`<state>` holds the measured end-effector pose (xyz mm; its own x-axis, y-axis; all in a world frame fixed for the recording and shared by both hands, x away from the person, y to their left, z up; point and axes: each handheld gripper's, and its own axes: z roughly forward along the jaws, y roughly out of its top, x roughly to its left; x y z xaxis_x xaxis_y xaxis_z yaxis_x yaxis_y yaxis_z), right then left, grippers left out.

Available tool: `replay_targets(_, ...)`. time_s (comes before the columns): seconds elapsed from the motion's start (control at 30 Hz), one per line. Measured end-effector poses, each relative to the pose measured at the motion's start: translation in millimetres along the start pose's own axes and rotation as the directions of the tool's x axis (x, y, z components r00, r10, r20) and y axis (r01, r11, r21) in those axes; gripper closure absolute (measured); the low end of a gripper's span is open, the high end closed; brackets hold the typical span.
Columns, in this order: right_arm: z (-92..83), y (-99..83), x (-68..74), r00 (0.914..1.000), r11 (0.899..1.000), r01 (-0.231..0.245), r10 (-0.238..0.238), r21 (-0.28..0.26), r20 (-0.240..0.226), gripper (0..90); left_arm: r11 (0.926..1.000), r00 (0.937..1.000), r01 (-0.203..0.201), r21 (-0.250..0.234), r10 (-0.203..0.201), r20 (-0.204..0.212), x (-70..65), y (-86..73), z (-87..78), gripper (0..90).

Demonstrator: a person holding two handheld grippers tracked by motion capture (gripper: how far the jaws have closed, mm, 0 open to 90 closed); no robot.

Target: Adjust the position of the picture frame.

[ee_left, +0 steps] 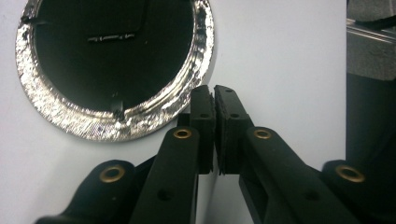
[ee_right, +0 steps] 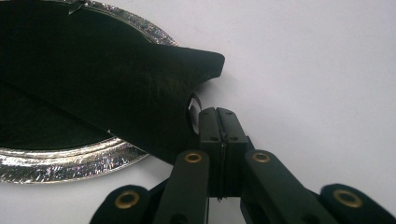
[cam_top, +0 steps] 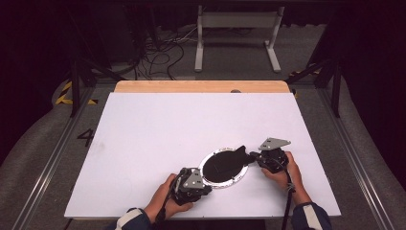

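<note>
Right gripper [cam_top: 254, 156] is clamped on one black cloth [cam_top: 230, 160], whose pointed end reaches toward it while its long axis runs back across the single foil plate [cam_top: 238, 178]. Left gripper [cam_top: 203, 184], jaws together on nothing, sits just beside the plate's near rim.

My left gripper [cam_top: 203, 184]: black body, grey three-cornered plate on top with dark holes, black cable trailing back past hand. My right gripper [cam_top: 254, 157]: same black build, grey plate raised above body, black cable running back along forearm. Sleeves [cam_top: 130, 219] behind both grippers: dark blue with white stripe, cuffs at wrists. Left gripper view: two black jaw arms, brass-coloured rivets at each link, small dark screw holes, flat black pads [ee_left: 204, 105] with rough inner faces. Right gripper view: same black arms, brass rivets, pads [ee_right: 210, 122].
</note>
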<state>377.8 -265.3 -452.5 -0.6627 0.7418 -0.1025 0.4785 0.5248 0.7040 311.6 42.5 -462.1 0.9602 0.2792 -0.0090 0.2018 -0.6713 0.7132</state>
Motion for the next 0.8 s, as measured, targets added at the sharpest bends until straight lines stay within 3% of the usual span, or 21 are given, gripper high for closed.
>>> replay_targets(0.07, 0.0, 0.2, 0.0, 1.0, 1.0, -0.001, 0.001, 0.001, 0.0, 90.0, 0.9996, 0.9997, 0.023, -0.019, -0.023, 0.008, 0.9, 0.5, 3.4, 85.9)
replay_targets(0.23, 1.3, 0.7, 0.3, 0.9998, 1.0, -0.021, 0.021, -0.007, -0.004, 90.0, 0.9994, 0.9996, 0.023, -0.025, -0.023, -0.016, 2.4, 0.8, 4.7, 86.9)
replay_targets(0.3, 1.6, 1.5, 1.4, 0.9999, 1.0, -0.013, 0.013, -0.003, 0.002, 90.0, 0.9986, 0.999, 0.043, -0.031, -0.043, -0.009, 2.5, -0.1, 4.7, 88.4)
replay_targets(0.37, 1.5, 1.3, 1.6, 0.9999, 1.0, -0.014, 0.014, -0.005, -0.004, 90.0, 0.9993, 0.9992, 0.027, -0.024, -0.028, -0.027, 4.2, -0.3, 3.4, 89.3)
replay_targets(0.47, 1.5, 1.6, 2.5, 0.9999, 1.0, -0.01, 0.01, -0.004, -0.007, 90.0, 0.9991, 0.9984, 0.037, -0.02, -0.038, -0.042, 6.3, -1.6, 1.6, 89.3)
replay_targets(0.6, 1.9, 0.2, 5.0, 0.9996, 1.0, -0.022, 0.021, -0.02, -0.017, 90.0, 0.9978, 0.9958, 0.063, -0.024, -0.064, -0.066, 14.0, -5.6, -2.4, 89.5)
replay_targets(0.8, 1.8, 2.1, 11.4, 0.9996, 1.0, 0.003, -0.004, -0.011, -0.028, 90.0, 0.9944, 0.9897, 0.101, -0.033, -0.104, -0.099, 28.6, -12.6, -8.4, 89.1)
